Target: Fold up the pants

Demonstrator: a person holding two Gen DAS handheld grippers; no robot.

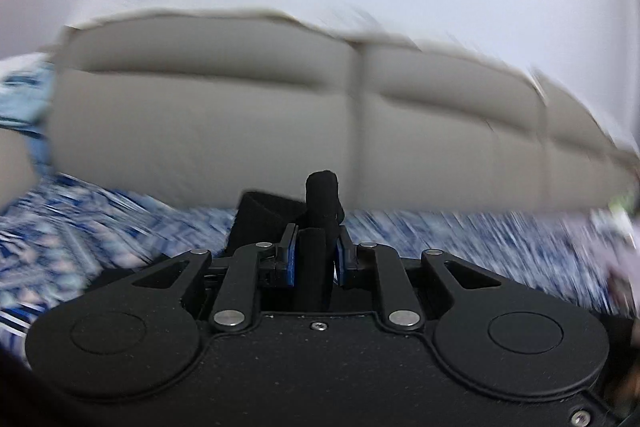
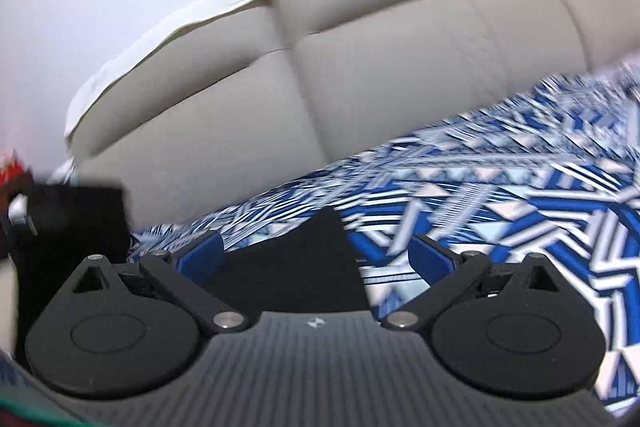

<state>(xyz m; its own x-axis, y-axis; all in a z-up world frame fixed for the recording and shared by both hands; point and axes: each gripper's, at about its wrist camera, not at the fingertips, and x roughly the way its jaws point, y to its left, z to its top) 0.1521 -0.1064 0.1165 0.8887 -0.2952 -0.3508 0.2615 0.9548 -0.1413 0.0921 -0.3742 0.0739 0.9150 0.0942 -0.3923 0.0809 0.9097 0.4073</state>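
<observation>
Pants [image 1: 320,227], black, are pinched between the blue pads of the left gripper [image 1: 314,259], jaws clamped on a bunched fold that sticks upright above the fingertips, while a wider band of the cloth trails off to the left. In the right wrist view the right gripper [image 2: 316,257] stands with jaws wide apart, a flat pointed flap of the pants [image 2: 296,267] between them, untouched by either pad. Beneath lies a blue-and-white patterned bedspread [image 2: 500,195], and beyond it a padded beige headboard [image 1: 240,115] along the far side.

Padded headboard [image 2: 360,47] walls off the far side — patterned bedspread [image 2: 500,195] open ahead
</observation>
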